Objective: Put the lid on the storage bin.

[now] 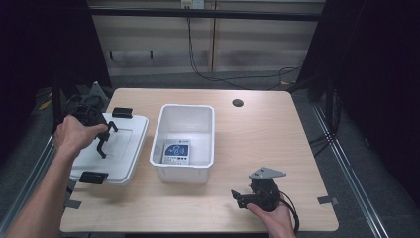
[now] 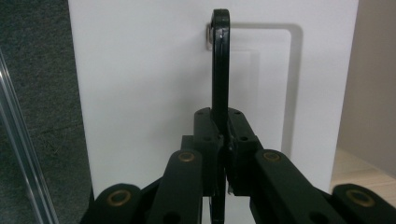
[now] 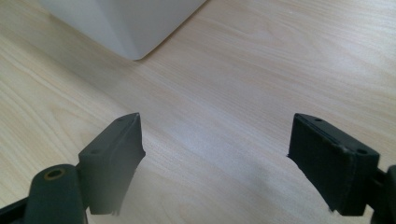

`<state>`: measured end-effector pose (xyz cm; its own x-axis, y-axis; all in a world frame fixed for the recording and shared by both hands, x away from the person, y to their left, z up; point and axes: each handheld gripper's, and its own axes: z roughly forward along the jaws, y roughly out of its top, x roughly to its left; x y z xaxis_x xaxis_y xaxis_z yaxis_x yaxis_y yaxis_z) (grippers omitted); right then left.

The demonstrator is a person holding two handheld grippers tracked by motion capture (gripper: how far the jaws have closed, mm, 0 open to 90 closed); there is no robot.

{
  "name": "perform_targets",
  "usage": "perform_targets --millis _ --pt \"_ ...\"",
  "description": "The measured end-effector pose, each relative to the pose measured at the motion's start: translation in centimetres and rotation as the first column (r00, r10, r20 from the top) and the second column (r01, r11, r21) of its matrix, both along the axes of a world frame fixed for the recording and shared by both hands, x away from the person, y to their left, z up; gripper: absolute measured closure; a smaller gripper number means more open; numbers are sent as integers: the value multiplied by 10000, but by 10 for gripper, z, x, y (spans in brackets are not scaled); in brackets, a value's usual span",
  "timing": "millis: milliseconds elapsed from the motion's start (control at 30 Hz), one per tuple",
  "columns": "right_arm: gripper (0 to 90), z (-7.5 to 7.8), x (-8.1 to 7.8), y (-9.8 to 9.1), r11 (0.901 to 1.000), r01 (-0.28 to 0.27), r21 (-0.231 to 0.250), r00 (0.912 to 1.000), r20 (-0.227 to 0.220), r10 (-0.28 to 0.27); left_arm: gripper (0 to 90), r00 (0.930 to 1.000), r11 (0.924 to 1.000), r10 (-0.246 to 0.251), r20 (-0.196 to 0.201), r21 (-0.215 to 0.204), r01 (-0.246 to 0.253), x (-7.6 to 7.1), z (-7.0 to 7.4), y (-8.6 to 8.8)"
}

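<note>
Two black clips edge the white lid your left gripper holds by its handle, jaws clamped. Just right stands the bin with a box. Your right gripper rests on the table, jaws apart.

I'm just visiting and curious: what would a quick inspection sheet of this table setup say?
Surface: pale wooden table with a round hole near the far edge.
Job's things: white lid with black clips at the left; black handle raised from it; open white bin at the middle, a small box inside.
Clutter: nothing seen.
Grippers: left gripper shut on the handle; right gripper open above bare wood.
Cables: black cables on the floor behind the table.
Surroundings: wood-panelled wall, dark curtains at the sides.
</note>
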<state>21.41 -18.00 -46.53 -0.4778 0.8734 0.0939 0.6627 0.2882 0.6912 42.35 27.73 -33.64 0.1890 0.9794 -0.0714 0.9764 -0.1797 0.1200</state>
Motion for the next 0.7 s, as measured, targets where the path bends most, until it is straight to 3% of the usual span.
perform_targets --millis 700 --pt "172 0 0 0 10000 -33 -12 10000 4 33 850 9975 9998 -4 708 -202 19 -2 46 -3"
